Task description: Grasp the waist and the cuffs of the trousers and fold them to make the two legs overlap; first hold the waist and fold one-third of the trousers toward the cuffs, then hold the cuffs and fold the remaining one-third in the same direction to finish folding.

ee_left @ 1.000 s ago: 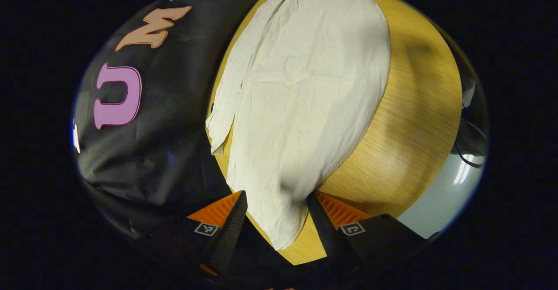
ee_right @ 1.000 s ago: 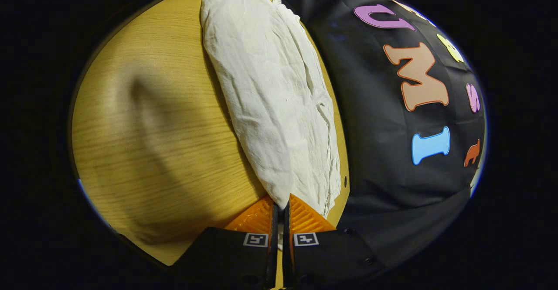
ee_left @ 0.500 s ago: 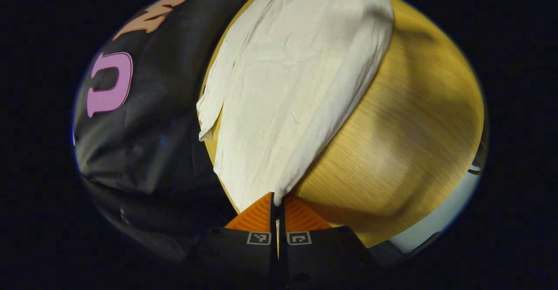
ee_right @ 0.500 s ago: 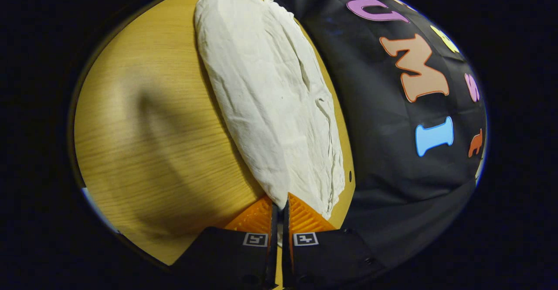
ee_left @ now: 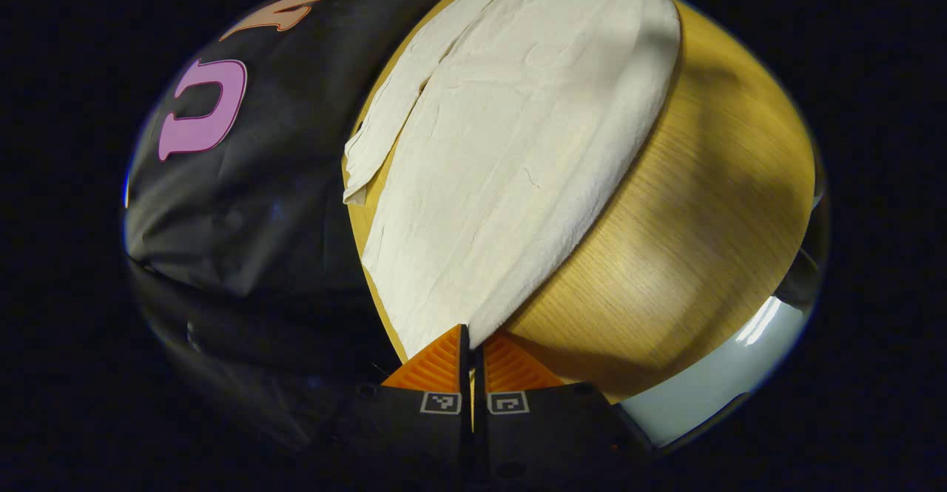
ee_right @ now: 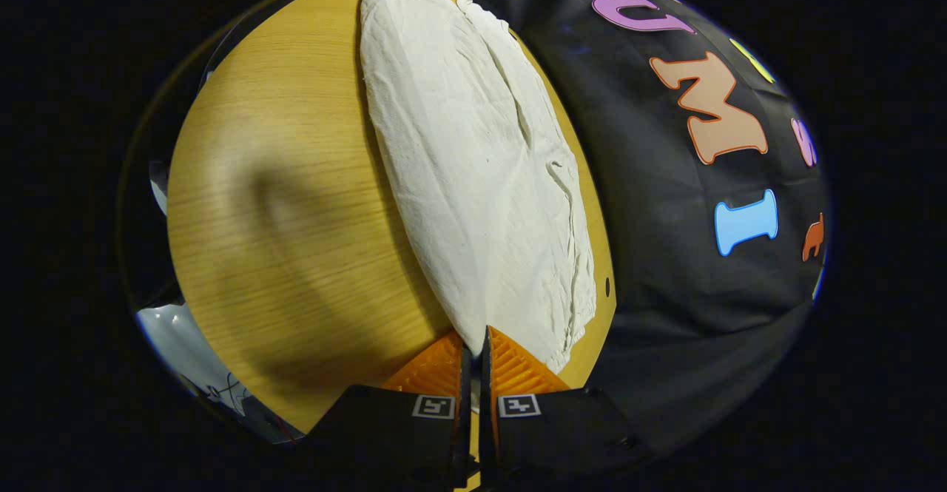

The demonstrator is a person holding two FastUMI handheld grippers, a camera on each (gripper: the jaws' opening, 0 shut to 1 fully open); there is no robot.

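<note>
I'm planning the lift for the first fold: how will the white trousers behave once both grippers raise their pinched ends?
The trousers look thin and creased, so they will probably sag between the left gripper and the right gripper. Likely light. The layered edge may shift apart.

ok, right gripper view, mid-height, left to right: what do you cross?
Bare wooden table → white trousers → thin strip of table edge → black booth wall cloth.

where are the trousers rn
The white trousers lie along the wooden table's wall-side edge, one end pinched by the left gripper, the other by the right gripper.
</note>
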